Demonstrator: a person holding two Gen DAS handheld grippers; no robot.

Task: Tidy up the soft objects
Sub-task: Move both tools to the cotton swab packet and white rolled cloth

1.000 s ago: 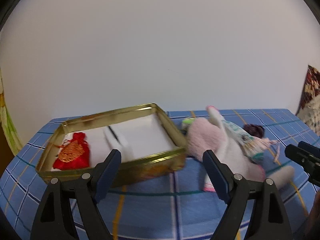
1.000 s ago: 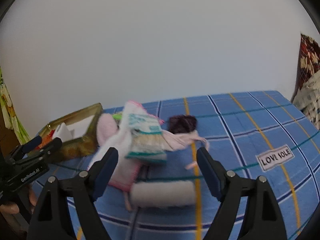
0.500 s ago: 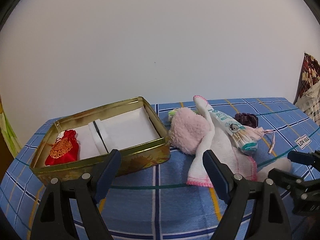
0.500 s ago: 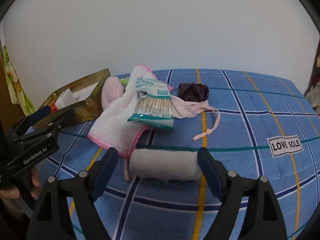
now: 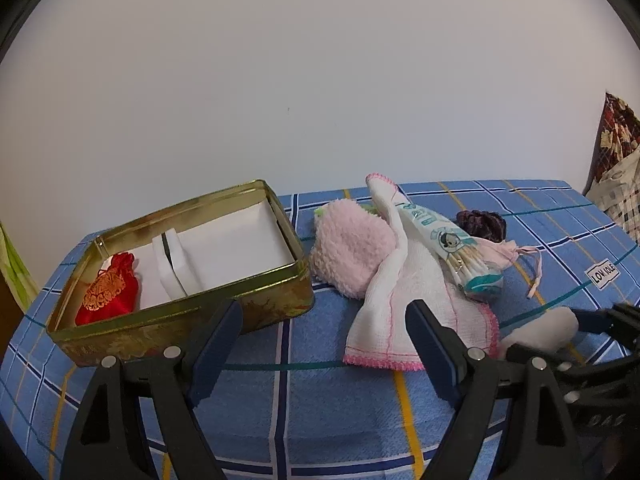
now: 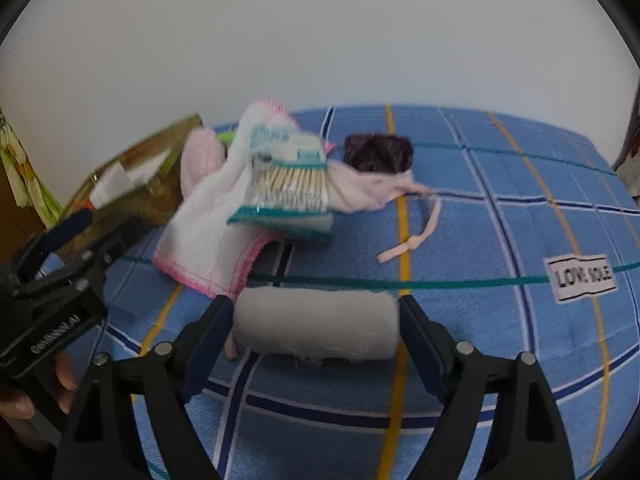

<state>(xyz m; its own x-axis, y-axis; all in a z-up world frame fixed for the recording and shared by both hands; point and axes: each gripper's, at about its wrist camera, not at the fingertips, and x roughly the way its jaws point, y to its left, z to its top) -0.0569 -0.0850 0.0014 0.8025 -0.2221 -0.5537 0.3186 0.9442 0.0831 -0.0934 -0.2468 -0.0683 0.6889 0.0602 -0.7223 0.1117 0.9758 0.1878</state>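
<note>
Between the spread jaws of the right gripper (image 6: 316, 320) lay the white roll (image 6: 316, 330), its long axis running crosswise from one jaw to the other, so the jaws bracketed its two ends rather than its sides; whether the pads already touched those ends could not be told through the blur. It rested on the blue checked cloth (image 6: 500, 208) covering the bench, just in front of the pink-edged towel (image 6: 208, 216). The right gripper was plainly the nearer one, and closing on the roll looked like the step in hand. The left gripper (image 5: 324, 344) hovered with jaws wide apart and nothing between them, facing the gap between the gold tin (image 5: 188, 320) and the towel. The tin sat open to the left of the pile; inside lay a red pouch (image 5: 108, 296) in the near-left corner beside a white divider (image 5: 172, 268), the larger compartment showing only its white liner. Heaped beside the tin were a pink fluffy item (image 5: 352, 252), a packet of cotton swabs (image 5: 452, 252) on the towel, a pale drawstring bag (image 6: 368, 190) and a dark purple item (image 6: 378, 152).
</note>
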